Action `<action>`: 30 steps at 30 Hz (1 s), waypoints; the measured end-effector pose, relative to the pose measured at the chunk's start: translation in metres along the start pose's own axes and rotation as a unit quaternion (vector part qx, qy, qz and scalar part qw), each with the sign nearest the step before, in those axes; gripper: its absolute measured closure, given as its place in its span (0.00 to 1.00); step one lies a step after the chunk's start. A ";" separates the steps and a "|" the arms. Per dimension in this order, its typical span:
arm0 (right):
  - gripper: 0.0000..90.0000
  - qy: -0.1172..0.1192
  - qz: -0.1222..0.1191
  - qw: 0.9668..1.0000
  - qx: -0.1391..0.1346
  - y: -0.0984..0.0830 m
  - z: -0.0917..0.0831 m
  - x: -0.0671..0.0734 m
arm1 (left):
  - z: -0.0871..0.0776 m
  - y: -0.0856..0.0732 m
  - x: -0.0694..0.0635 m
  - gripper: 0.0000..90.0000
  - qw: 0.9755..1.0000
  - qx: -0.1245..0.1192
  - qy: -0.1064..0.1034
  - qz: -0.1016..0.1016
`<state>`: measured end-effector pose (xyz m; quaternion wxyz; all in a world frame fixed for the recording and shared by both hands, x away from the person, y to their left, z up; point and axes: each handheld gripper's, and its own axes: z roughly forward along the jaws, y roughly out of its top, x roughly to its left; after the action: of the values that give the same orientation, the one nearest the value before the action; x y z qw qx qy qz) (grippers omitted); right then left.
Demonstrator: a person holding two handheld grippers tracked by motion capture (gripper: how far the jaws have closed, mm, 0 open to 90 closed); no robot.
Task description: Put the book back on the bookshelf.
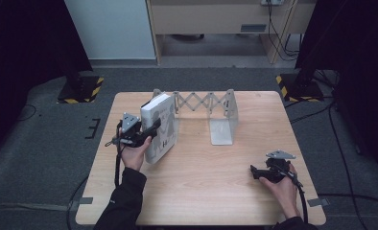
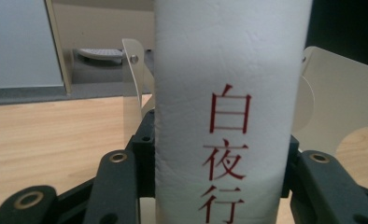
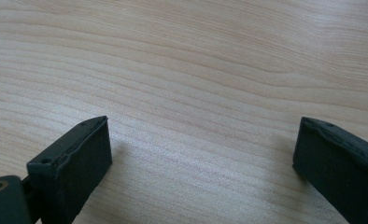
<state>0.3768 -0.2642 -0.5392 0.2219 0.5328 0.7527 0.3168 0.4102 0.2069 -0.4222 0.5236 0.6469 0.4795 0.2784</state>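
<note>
With our left gripper [image 1: 151,130] clamped on the book [image 1: 159,125] held upright by the rack [image 1: 224,116], and the right gripper [image 3: 201,163] resting wide apart, we should keep the spine vertical and lower it gently between the plates.

We hold a white book [image 1: 159,125] upright in our left hand-held gripper [image 1: 151,130], just beside the left plate of an expandable metal book rack [image 1: 224,120]. Our right hand-held gripper [image 1: 255,172] rests low on the wooden surface [image 1: 206,182], well apart from both.

Wooden table [image 1: 201,191]; black-yellow striped stand bases [image 1: 80,89] on carpet.
</note>
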 end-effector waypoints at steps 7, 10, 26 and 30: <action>0.05 0.000 0.000 1.000 0.000 0.000 0.000 0.000 | -0.015 -0.013 -0.001 0.57 1.000 0.005 0.001 0.004; 0.05 0.000 0.000 1.000 0.000 0.000 0.000 0.000 | -0.020 -0.017 -0.001 0.57 1.000 0.010 0.001 0.002; 0.05 0.000 0.000 1.000 0.000 0.000 0.000 0.000 | -0.033 -0.034 0.001 0.57 1.000 0.022 0.005 -0.007; 0.05 0.000 0.000 1.000 0.000 0.000 0.000 0.000 | -0.030 -0.037 -0.002 0.57 1.000 0.017 0.006 -0.001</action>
<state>0.3768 -0.2641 -0.5391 0.2220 0.5328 0.7526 0.3168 0.3712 0.2168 -0.4478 0.5099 0.6533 0.4882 0.2735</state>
